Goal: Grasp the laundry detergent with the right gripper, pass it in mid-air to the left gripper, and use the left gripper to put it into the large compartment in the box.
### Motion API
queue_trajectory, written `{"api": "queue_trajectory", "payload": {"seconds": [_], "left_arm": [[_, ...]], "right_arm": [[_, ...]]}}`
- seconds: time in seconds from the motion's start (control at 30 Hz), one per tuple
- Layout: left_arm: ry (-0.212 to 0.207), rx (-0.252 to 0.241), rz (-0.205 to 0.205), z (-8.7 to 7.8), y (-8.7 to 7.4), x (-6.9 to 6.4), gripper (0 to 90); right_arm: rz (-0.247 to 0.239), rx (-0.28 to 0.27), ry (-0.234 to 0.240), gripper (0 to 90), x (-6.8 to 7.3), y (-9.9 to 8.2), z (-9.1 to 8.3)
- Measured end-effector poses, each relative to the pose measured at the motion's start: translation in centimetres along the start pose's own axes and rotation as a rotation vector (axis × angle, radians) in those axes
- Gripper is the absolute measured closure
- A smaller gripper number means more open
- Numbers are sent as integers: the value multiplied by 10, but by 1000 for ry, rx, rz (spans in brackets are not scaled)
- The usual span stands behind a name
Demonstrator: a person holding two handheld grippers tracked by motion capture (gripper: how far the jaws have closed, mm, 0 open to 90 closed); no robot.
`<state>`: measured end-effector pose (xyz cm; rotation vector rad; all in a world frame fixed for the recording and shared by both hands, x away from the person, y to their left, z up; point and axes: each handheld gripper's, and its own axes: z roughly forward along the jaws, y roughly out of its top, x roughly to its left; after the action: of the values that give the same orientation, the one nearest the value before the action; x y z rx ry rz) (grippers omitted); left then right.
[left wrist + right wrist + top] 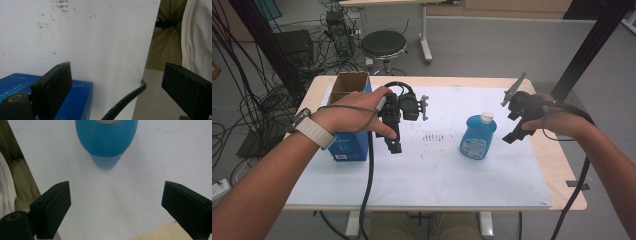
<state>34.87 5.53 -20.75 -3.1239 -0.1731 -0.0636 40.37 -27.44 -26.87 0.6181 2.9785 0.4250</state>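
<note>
Bottle (106, 142) top cut off; box (75, 100) partly behind jaw.

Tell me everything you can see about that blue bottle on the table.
The blue bottle stands upright on the white sheet that covers the table, right of centre. It looks like translucent blue plastic, rounded and wider at the shoulders, with a whitish cap on top and a blue and white label on its front. Nothing touches it: the right gripper hangs open beside it, apart, and in the right gripper view the bottle lies ahead of the open jaws.
</note>
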Motion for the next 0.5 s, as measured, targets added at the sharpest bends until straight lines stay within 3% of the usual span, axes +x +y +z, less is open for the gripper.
{"api": "queue_trajectory", "payload": {"seconds": [0.5], "left_arm": [[1,-8,-4,1,0,2,100]], "right_arm": [[4,-17,-14,79,-1,-1,-4]]}}
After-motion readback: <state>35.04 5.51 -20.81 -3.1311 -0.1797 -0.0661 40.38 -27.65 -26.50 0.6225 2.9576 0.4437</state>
